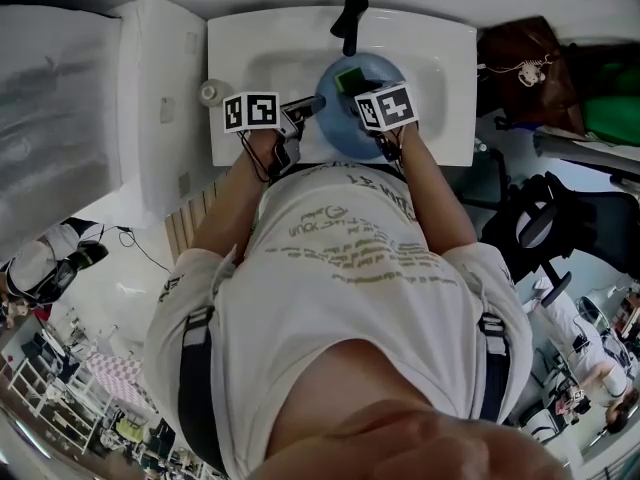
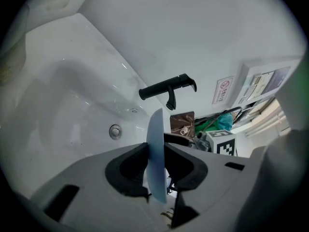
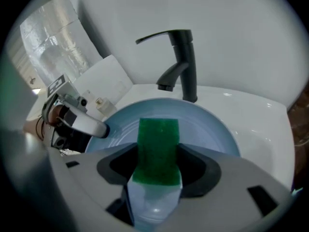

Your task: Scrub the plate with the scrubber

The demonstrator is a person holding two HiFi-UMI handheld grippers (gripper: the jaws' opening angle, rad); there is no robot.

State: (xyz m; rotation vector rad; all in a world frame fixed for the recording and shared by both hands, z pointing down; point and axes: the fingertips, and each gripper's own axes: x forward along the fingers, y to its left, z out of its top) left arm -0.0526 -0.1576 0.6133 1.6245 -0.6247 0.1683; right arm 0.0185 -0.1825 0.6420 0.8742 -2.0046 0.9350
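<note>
Now left gripper (image 1: 306, 108) jaws clamp plate (image 1: 340, 136) rim; right gripper (image 3: 157, 166) jaws pinch green scrubber (image 3: 158, 139); shirt print (image 1: 345, 240) illegible.

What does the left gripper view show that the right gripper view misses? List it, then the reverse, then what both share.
Only the left gripper view: the basin's round metal fitting, a wall sign, a brown bag, and the plate seen edge-on, clamped in its jaws.
Only the right gripper view: the green scrubber clamped in its jaws, with the plate's blue face behind it.
Both: the black faucet, the white sink and the plate.
</note>
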